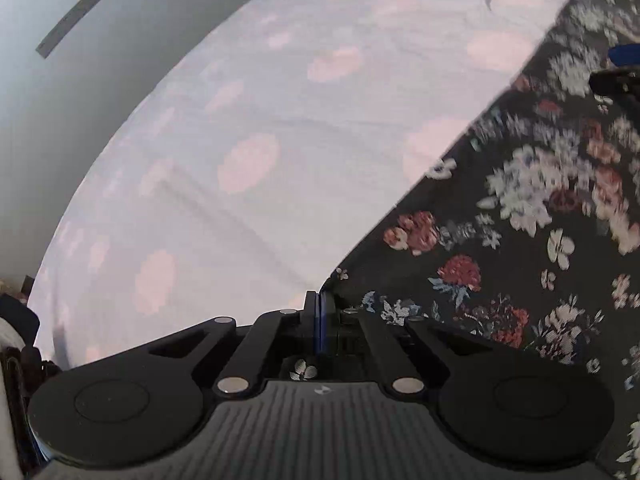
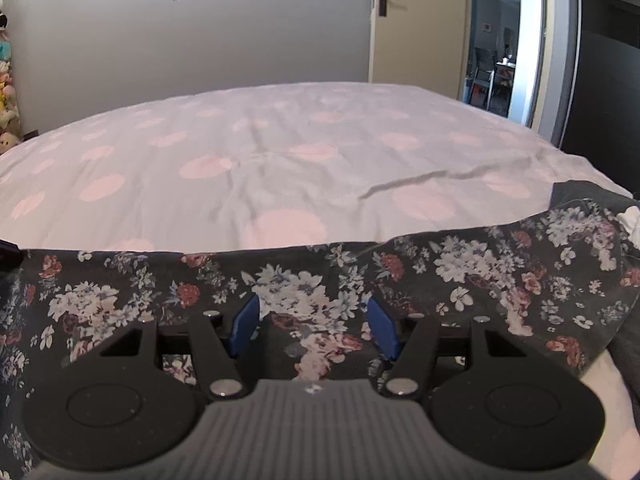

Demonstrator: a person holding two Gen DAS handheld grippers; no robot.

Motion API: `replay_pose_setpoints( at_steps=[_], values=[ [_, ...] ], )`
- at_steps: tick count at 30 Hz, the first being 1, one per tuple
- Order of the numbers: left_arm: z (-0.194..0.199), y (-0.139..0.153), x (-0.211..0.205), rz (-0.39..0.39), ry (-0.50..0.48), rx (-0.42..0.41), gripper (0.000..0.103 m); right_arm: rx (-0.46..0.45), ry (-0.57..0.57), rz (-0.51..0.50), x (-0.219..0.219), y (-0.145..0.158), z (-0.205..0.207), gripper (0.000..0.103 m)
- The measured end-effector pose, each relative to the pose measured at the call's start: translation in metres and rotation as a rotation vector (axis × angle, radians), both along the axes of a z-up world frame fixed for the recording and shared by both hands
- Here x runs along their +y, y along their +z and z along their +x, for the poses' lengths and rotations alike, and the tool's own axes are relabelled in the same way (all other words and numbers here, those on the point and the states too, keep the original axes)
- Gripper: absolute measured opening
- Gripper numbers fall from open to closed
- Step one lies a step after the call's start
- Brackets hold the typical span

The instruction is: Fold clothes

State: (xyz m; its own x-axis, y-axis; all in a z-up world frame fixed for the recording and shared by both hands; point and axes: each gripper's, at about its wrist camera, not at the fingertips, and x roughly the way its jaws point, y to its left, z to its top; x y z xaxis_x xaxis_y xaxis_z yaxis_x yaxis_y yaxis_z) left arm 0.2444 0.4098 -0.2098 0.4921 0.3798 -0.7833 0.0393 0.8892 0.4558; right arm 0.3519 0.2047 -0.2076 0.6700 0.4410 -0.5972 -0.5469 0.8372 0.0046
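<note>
You have two claws and one piece of clothing to fold here. The clothing is a dark flowered garment (image 2: 320, 288), spread along the near edge of the bed (image 2: 240, 152). The bed has one cover, white with big pink dots, and most of it is bare.

Your left claw (image 1: 319, 320) has its two blue pads pressed together. It sits right at the garment's (image 1: 500, 220) edge, where the dark cloth meets the white cover. You cannot see for sure if any cloth is pinched between the pads.

Your right claw (image 2: 314, 324) has its two blue pads (image 2: 244, 324) apart. Flowered cloth lies under and between them, but the pads are not squeezing it.

The garment's far edge runs almost straight across the bed in the right view. On the right it climbs up toward a second dark, plain cloth (image 2: 592, 196) near the bed's right edge. A small white thing (image 2: 630, 218) lies there too; you cannot tell what it is.

Past the garment, the cover is open all the way to the far edge, with a few small wrinkles. Behind the bed stand a gray wall (image 2: 160, 40) and one open door (image 2: 416, 20). Some soft toys (image 2: 6, 92) are stacked by the far left corner.
</note>
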Motion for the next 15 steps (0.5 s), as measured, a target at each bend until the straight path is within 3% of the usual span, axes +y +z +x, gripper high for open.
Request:
replay_pose_setpoints(
  at_steps=[2,5,6,10,15],
  values=[
    [-0.003,0.0,0.0,0.003,0.008,-0.02,0.006,0.043,-0.003,-0.004,-0.001,-0.006,0.006,0.065],
    [-0.018,0.015,0.009,-0.027,0.067,-0.063,0.028,0.032,-0.018,-0.025,0.0,-0.007,0.007,0.065],
    [-0.025,0.022,0.013,-0.033,0.099,-0.08,0.03,0.033,-0.027,-0.017,-0.001,-0.006,0.007,0.065],
    [-0.07,0.044,0.033,-0.066,0.261,-0.117,0.03,0.076,-0.028,0.026,-0.007,-0.002,0.007,0.064],
    [-0.151,0.048,0.049,-0.052,0.527,-0.154,0.03,0.062,-0.017,-0.014,-0.011,-0.003,-0.004,0.063]
  ],
)
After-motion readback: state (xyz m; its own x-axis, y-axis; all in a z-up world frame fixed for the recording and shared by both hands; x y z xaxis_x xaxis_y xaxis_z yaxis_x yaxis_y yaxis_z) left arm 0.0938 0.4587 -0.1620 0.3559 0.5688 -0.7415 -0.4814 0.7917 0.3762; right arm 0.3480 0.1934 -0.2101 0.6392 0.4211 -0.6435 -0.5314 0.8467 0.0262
